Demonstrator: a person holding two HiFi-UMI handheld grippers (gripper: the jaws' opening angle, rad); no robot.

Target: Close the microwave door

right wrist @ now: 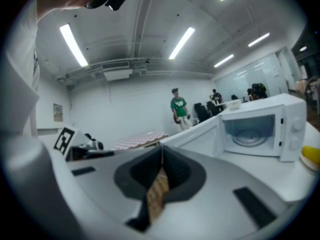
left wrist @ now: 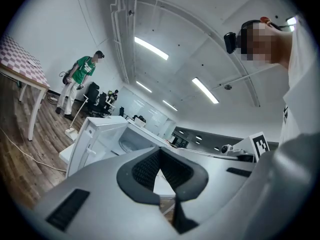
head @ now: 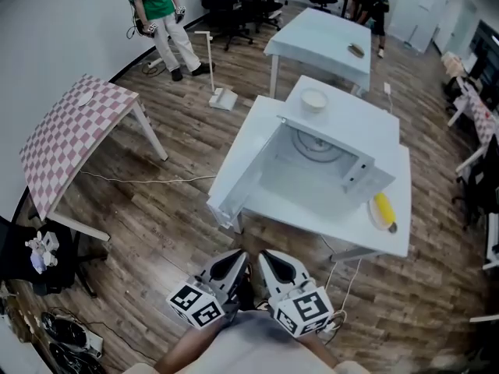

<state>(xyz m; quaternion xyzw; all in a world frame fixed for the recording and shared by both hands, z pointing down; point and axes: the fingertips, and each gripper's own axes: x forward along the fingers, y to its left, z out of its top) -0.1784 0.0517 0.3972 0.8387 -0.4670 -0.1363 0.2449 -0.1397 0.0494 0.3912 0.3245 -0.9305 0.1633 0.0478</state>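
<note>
Since the microwave door point(head: 245, 170) hangs wide open to the left, nothing is done yet, and the left gripper point(head: 236, 259) and right gripper point(head: 267, 259) hover well short, fingers clenched empty.

Bright, even light from ceiling strips point(right wrist: 181, 42); edges bend and darken (fisheye), foreground soft.

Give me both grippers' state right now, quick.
Left gripper: jaws closed, holding nothing.
Right gripper: jaws closed, holding nothing.
</note>
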